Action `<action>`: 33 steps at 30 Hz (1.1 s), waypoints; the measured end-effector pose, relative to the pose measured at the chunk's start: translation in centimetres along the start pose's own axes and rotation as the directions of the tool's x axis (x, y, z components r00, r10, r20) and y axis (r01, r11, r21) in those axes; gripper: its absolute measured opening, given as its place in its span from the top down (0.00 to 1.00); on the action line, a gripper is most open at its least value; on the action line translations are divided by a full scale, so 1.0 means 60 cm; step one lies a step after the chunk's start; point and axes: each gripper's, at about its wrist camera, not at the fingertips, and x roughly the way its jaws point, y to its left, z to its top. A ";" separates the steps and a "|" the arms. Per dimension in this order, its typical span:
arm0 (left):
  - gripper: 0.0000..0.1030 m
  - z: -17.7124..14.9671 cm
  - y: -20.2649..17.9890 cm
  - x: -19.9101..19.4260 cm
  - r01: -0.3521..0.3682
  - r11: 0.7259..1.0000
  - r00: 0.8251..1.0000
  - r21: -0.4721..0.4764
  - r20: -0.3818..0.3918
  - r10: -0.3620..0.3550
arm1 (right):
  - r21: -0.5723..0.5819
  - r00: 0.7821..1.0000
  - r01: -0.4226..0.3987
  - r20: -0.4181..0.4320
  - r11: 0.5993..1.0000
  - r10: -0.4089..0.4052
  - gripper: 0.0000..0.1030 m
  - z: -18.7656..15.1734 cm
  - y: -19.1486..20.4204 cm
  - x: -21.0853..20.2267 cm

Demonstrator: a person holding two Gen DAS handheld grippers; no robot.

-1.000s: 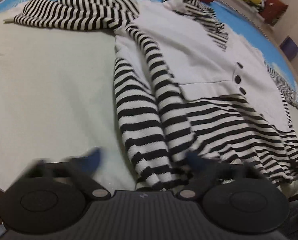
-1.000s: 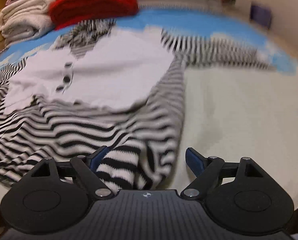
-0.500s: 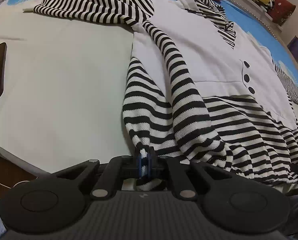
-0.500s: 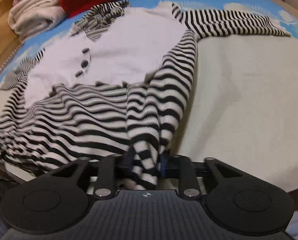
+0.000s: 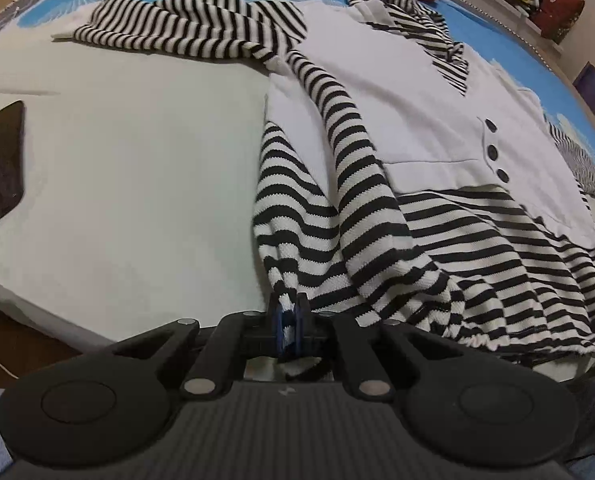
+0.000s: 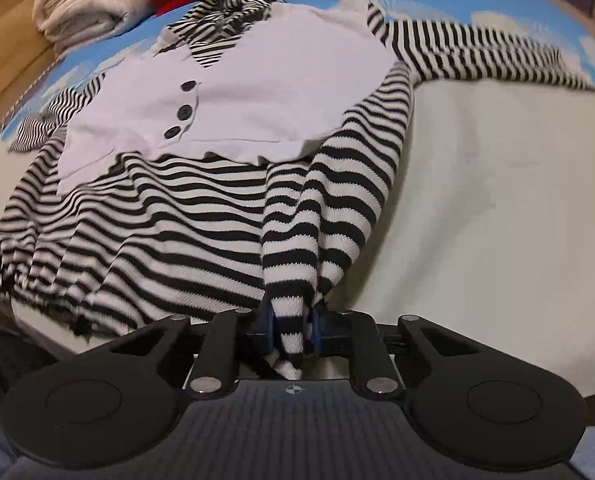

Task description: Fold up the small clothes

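Cream bedding [image 5: 129, 184] with a blue cloud-print border fills the background, and spread across it lies the striped dress [image 5: 437, 152], face up, its white bodice and three dark buttons [image 6: 184, 111] in plain sight. Both sleeves reach outward, one sleeve [image 5: 185, 28] trailing off toward the blue edge, so nothing is folded yet by the look of it. Down at the hem, the left gripper [image 5: 288, 322] is pressed almost flat on a thin pinch of striped fabric. Over on the other side, the right gripper [image 6: 293, 326] has just been closing and now clamps a thicker bunch of the skirt's hem, cloth filling the gap between its jaws. Two corners of the hem are secured, then! That reads as the very start: the first fold, likely bringing the hem up toward the collar [image 6: 225, 28], remains to be made, and the sleeves need tucking in too. A stack of folded laundry [image 6: 85, 8] waits near the headboard.
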 end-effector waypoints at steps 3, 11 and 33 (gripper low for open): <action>0.80 0.006 0.005 0.005 0.000 1.000 1.000 -0.008 -0.005 0.000 | -0.035 1.000 0.007 -0.008 0.999 -0.007 0.77 -0.005 -0.003 0.006; 0.18 0.055 0.029 -0.059 -0.023 0.994 0.983 -0.109 0.179 0.042 | -0.004 0.987 0.100 0.125 0.995 -0.099 0.27 0.045 -0.011 -0.064; 0.00 0.276 -0.016 0.086 -0.229 0.967 0.941 -0.110 0.228 0.249 | -0.078 0.962 0.053 0.271 0.996 -0.030 0.15 0.245 0.150 0.130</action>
